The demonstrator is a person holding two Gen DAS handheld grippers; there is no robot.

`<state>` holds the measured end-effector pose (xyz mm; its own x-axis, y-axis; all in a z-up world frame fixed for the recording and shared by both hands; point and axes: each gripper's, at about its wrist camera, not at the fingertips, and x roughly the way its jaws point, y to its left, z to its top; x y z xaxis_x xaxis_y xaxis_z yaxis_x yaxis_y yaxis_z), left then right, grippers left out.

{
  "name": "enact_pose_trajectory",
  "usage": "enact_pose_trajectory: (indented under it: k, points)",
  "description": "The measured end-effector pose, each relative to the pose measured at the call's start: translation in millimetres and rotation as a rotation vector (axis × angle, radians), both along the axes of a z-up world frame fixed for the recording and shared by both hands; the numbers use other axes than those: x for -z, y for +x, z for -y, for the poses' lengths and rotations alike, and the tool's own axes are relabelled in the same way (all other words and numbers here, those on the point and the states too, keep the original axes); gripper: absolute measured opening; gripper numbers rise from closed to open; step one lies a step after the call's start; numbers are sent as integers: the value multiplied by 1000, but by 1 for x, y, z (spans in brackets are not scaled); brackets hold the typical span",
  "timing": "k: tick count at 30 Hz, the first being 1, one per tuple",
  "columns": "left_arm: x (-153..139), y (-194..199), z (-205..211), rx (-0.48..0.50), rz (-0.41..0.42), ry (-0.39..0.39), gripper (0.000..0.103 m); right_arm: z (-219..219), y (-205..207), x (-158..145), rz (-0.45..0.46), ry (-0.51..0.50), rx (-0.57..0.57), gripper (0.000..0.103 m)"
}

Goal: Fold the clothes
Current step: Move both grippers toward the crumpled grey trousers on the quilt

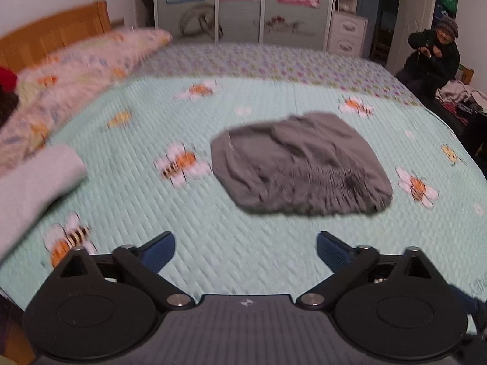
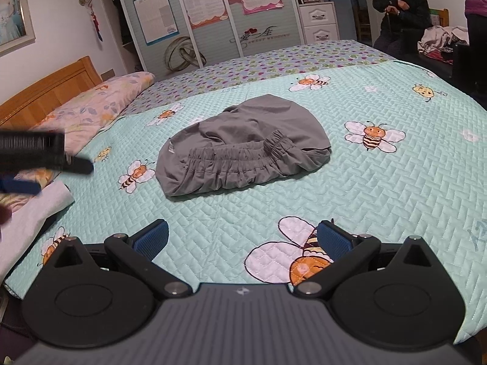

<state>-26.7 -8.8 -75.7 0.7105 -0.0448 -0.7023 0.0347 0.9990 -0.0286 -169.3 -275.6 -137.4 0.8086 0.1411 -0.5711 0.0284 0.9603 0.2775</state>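
A grey garment with an elastic waistband (image 2: 240, 146) lies bunched in the middle of the bee-patterned bed cover (image 2: 395, 182); the blurred left wrist view shows the grey garment (image 1: 299, 164) ahead and to the right. My left gripper (image 1: 246, 251) is open above the cover, short of the garment, holding nothing. My right gripper (image 2: 242, 240) is open too, hovering near the bed's front edge with the garment ahead of it. The left gripper (image 2: 45, 158) also shows at the left edge of the right wrist view.
A folded pale cloth (image 2: 36, 213) lies at the left by a floral pillow (image 2: 100, 103) and the wooden headboard (image 2: 48, 88). A seated person (image 2: 401, 9) is at the far right beside a pile of clothes (image 2: 441, 39). Wardrobe doors (image 2: 213, 24) stand behind the bed.
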Motion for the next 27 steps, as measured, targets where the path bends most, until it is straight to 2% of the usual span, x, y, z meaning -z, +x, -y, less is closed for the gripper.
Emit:
enact_pose_trajectory:
  k: [1,3,6,10,14,16,19,21,23,25,27]
  points:
    - [3,0,-2,1,-16,-21,88,1,1,1,-3,1,3,103]
    - [9,4,-7,-4,-46,-65,87,3,2,4,-10,3,9,103]
    - [19,26,-30,-48,-75,-111,95,7,5,7,-19,5,19,103]
    - [35,31,-31,-80,-75,-52,102,11,8,13,-31,11,24,103]
    - [40,26,-25,-88,-117,-65,102,9,11,19,-47,13,18,103]
    - [37,18,-21,-93,-120,-71,102,8,12,21,-53,14,15,103]
    - [30,4,-12,-102,-84,-24,102,9,12,24,-60,14,14,103]
    - [29,-4,-9,-86,-90,-28,102,10,14,25,-65,17,17,103]
    - [34,-13,-8,-63,-135,-68,102,12,14,26,-67,21,21,103]
    - [46,-22,-5,-47,-220,-104,100,14,14,27,-66,26,26,103]
    - [55,-34,2,-33,-267,-110,98,16,15,27,-64,32,33,103]
